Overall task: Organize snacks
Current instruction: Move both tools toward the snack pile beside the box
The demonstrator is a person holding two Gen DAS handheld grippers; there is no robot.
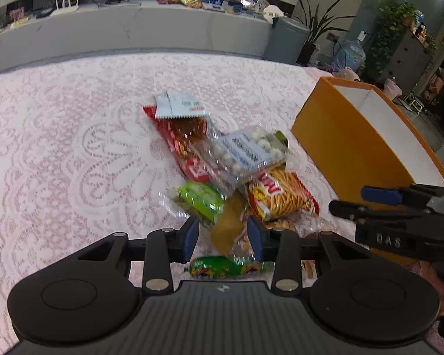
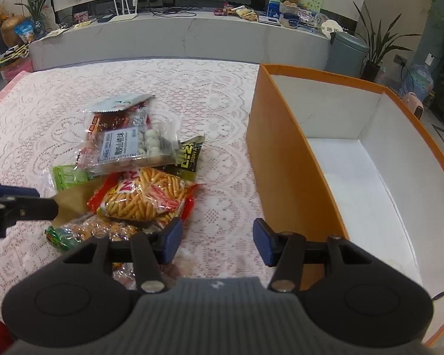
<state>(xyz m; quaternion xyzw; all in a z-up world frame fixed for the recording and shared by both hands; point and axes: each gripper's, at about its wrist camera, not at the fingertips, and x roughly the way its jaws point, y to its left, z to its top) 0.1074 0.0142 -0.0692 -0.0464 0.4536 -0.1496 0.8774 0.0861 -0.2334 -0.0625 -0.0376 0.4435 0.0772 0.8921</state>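
Picking step: both tongs part-open, empty, over snack pile (image 2: pixel 133 171). Next: grip one packet, carry right into orange box (image 2: pixel 284 159).

A red wrapper (image 1: pixel 189 159) at the left wrist frame's centre lies mostly buried under a clear tray of white sweets (image 1: pixel 245 153), its lettering smeared by blur. A green sausage-shaped pack (image 1: pixel 222 267) at lower centre is half hidden behind the gripper body. In the right wrist view, the orange box (image 2: pixel 284 159) runs off the right edge, and a black-and-yellow packet (image 2: pixel 189 155) shows only one corner.
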